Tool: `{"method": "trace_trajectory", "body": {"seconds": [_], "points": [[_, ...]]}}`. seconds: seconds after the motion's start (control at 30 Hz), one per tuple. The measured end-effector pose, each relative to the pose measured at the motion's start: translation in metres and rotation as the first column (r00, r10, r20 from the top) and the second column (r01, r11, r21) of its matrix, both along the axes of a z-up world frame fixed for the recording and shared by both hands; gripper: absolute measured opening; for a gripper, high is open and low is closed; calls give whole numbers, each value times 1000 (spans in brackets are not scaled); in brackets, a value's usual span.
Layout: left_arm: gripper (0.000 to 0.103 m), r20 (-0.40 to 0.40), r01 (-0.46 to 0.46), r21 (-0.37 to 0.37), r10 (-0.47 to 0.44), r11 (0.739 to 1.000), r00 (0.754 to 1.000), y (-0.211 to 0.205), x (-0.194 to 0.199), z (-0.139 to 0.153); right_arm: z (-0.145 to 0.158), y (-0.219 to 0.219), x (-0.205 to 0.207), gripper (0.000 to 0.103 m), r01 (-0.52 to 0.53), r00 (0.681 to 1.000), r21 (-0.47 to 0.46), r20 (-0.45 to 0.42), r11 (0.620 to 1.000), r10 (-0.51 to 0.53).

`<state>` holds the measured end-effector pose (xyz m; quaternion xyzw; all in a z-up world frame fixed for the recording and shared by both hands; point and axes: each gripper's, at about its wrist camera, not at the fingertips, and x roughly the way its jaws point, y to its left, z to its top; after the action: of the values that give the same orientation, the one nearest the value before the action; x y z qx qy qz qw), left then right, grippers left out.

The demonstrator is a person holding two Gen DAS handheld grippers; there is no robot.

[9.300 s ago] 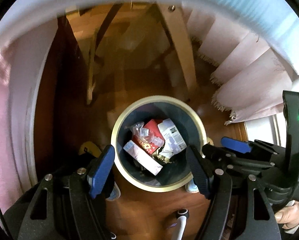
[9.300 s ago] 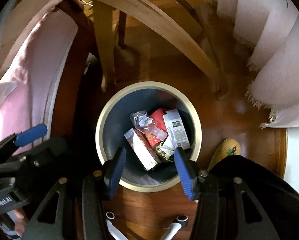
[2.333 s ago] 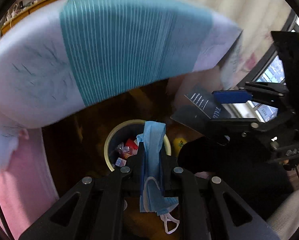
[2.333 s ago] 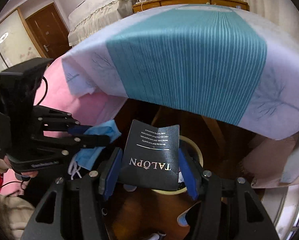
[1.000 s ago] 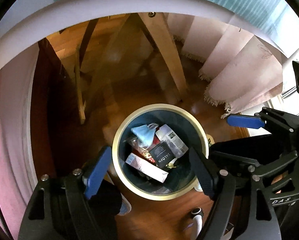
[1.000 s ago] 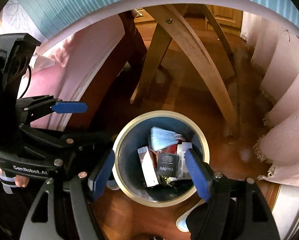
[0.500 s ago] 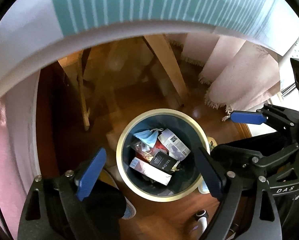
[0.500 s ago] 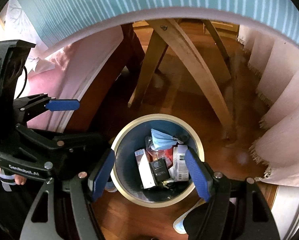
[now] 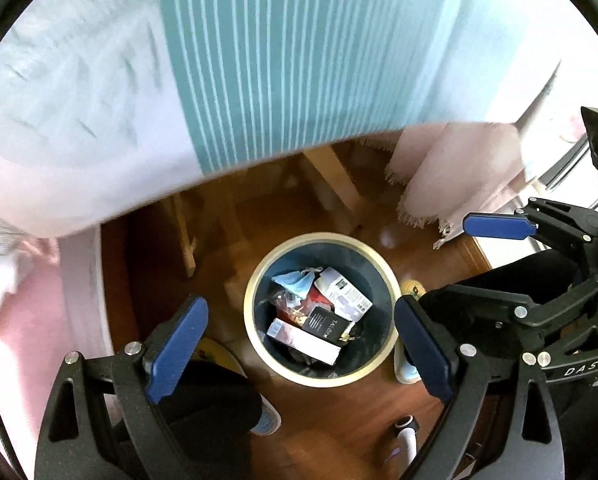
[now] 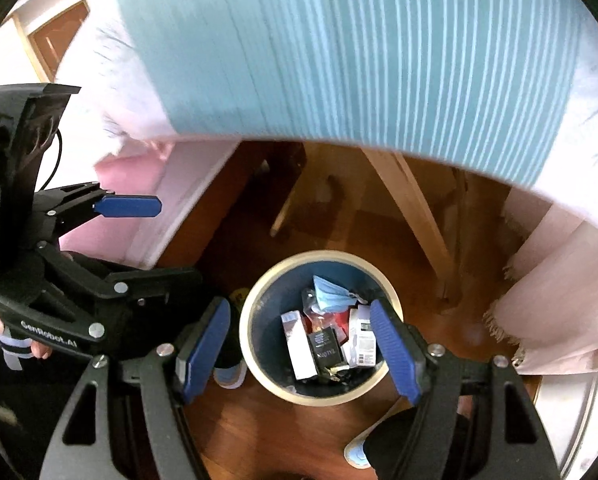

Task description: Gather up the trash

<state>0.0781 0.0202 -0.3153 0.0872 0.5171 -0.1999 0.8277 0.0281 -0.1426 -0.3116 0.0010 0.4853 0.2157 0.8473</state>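
A round dark bin with a cream rim [image 9: 255, 280] [image 10: 251, 300] stands on the wooden floor. Inside lie a blue face mask [image 9: 293, 280] [image 10: 329, 294], a black TALOPN packet [image 9: 325, 326] [image 10: 325, 346], white boxes [image 9: 303, 340] [image 10: 301, 344] and a red wrapper. My left gripper [image 9: 299, 344] is open and empty above the bin. My right gripper [image 10: 299, 350] is open and empty above it too. Each gripper shows in the other's view, the right one [image 9: 495, 226] and the left one [image 10: 127, 206].
A table with a teal striped and white cloth [image 9: 299, 60] [image 10: 379, 48] overhangs the floor at the top. Its wooden legs [image 10: 411, 200] stand behind the bin. Pink fringed cloth [image 9: 451, 184] hangs at right. The person's feet in slippers [image 10: 229, 376] are next to the bin.
Both grippers have risen away from the bin, so it looks smaller and the tablecloth fills more of each view. The mask and black packet, held earlier, lie in the bin.
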Motion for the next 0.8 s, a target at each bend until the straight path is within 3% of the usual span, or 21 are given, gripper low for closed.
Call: {"method": "trace_trajectory", "body": {"seconds": [0.2,0.37,0.57,0.8], "points": [[93,53,4,-11,-3,1000,999,3,-23,57,57,-1,-26,73,-39,996,19,77,999,37],[93,101,-2,22,-1,1000,995,-1,-35,100,100,-4,-37,73,-49,991,43,124,998,43],[93,157,-3,-26,7,1000,988,-4,-42,155,148,-8,-43,73,-43,985,74,172,996,29],[93,269,-45,-45,55,998,962,-7,-44,228,208,-16,-40,73,23,971,77,234,997,-41]]}}
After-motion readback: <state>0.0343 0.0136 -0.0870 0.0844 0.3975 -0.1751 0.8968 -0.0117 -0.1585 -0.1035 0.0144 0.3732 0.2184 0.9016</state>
